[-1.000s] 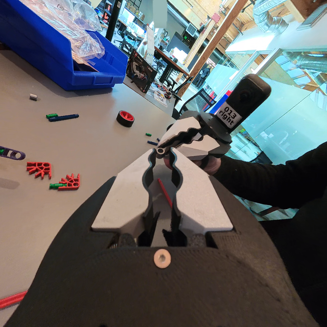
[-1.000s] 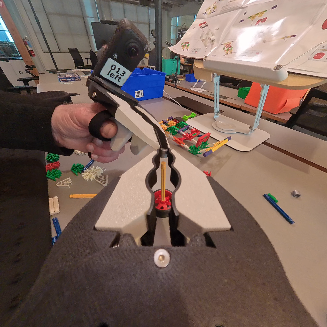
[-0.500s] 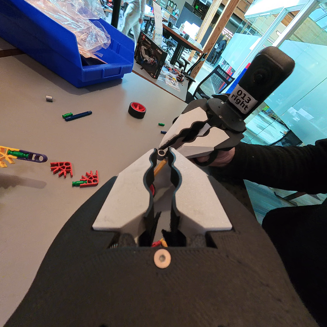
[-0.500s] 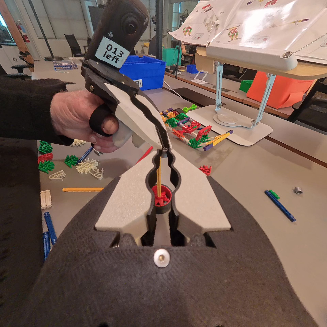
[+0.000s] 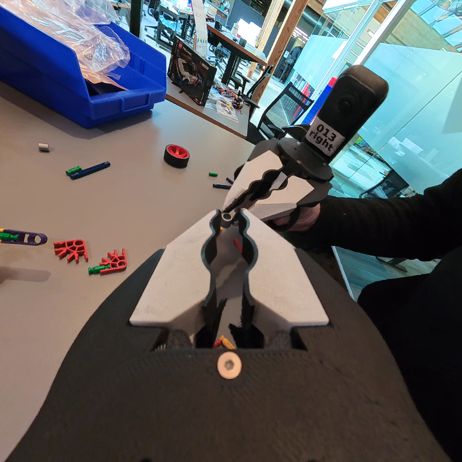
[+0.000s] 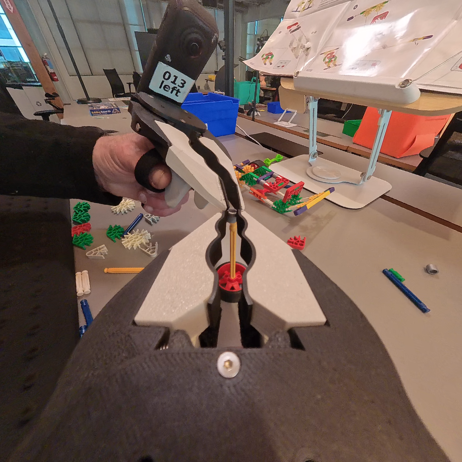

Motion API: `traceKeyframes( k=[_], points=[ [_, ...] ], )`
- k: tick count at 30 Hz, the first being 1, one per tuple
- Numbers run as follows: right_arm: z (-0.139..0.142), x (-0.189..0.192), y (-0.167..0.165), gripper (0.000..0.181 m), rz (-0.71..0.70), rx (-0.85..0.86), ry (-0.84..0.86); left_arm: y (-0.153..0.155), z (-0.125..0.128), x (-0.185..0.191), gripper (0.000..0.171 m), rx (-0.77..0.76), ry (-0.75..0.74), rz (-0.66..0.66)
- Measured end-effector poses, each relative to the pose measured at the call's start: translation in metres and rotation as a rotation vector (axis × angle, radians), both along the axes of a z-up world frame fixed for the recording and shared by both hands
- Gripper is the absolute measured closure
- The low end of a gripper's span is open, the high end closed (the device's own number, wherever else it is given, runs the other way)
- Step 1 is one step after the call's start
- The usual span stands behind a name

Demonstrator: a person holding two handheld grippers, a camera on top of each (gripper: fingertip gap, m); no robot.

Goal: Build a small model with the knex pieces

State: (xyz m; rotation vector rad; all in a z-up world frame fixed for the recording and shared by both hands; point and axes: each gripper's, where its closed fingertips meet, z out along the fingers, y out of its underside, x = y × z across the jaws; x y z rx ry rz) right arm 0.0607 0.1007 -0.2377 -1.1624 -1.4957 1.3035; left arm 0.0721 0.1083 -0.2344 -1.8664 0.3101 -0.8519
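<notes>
Holding two hand-held grippers tip to tip above a grey table (image 6: 350, 250), we see both claws meeting over one small toy assembly. Nearest in the right wrist view, the right gripper (image 6: 231, 217) is pressed in on a small wheel (image 6: 231, 282) with a red hub and black tyre, seated deep in the wavy hollow between its fingers, so the wheel cannot roll or slip. A yellow rod (image 6: 233, 247) rises from the hub, running forward along the gap to the fingertips.

At the rod's far end sits a small grey sleeve (image 6: 232, 217). The left gripper (image 6: 233, 202), gripped by a person's hand (image 6: 125, 170) in a dark sleeve, comes down from above with its tips pinched together on that sleeve. In the left wrist view the same grey sleeve (image 5: 227, 218) shows as a short tube caught at the very tips, its open end facing the camera, with the right gripper (image 5: 228, 208) angling in from the upper right. Each claw steadies one end, apparently so the sleeve sits on the rod.

Farther off, loose parts lie scattered: green and cream connectors (image 6: 82, 240), a blue rod (image 6: 405, 291), a spare wheel (image 5: 176, 156). Beyond them rest a partly built colourful model (image 6: 272, 187), a stand with instruction sheets (image 6: 350, 82), and a blue bin (image 5: 82, 82).
</notes>
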Motion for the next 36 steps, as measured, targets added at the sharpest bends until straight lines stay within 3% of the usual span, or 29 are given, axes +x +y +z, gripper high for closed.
traceKeyframes(
  k=[13, 36],
  points=[
    [-0.0042, 0.0030, -0.0003, 0.177, -0.004, 0.033, -0.010, -0.0016, -0.0015, 0.0079, 0.154, 0.037, 0.096, -0.033],
    [0.0001, -0.0004, -0.0021, 0.179, -0.018, 0.183, -0.133, -0.0032, 0.0058, 0.0025, 0.156, 0.075, -0.045, -0.002]
  ],
)
